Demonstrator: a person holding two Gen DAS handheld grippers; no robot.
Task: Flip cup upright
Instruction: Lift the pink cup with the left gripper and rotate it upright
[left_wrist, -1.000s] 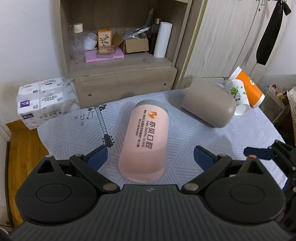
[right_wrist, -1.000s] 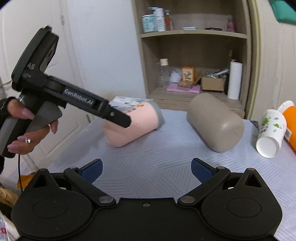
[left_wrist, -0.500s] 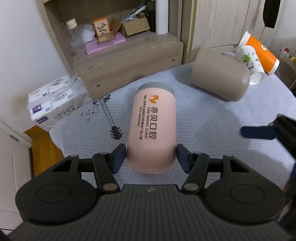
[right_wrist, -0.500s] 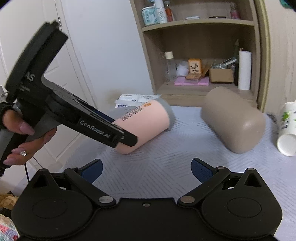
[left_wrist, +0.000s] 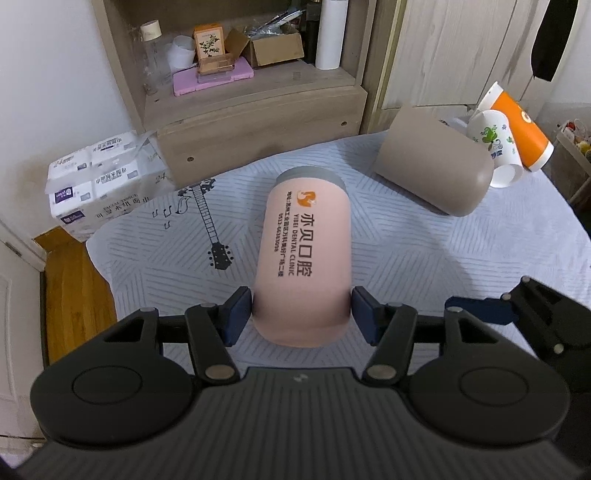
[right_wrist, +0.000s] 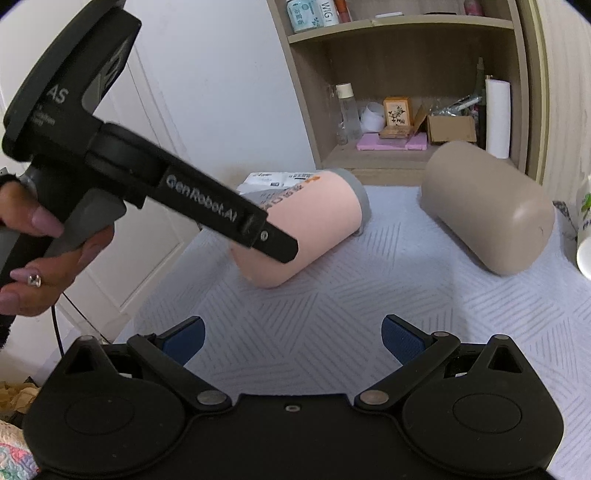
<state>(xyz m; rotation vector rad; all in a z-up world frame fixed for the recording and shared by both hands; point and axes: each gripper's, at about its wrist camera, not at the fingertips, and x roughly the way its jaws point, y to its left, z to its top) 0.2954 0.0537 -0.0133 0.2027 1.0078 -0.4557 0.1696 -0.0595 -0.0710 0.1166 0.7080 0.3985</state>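
A pink cup (left_wrist: 304, 254) with a grey rim and printed lettering lies on its side on the pale patterned tablecloth (left_wrist: 424, 258), base end toward me. My left gripper (left_wrist: 301, 314) is shut on the cup's base end, a blue pad on each side. In the right wrist view the same cup (right_wrist: 314, 229) is tilted, its base end raised off the cloth, with the left gripper's finger across it. My right gripper (right_wrist: 293, 339) is open and empty, low over the cloth in front of the cup.
A beige cup (left_wrist: 432, 170) lies on its side behind the pink one. A white printed paper cup (left_wrist: 496, 147) and an orange paper cup (left_wrist: 517, 125) lie at the table's far right. A wooden shelf unit (left_wrist: 251, 96) and tissue packs (left_wrist: 96, 181) stand beyond the table.
My left gripper moved in and closed on the pink cup's base end. The base end has since lifted slightly off the cloth. My right gripper stayed open and shifted little.
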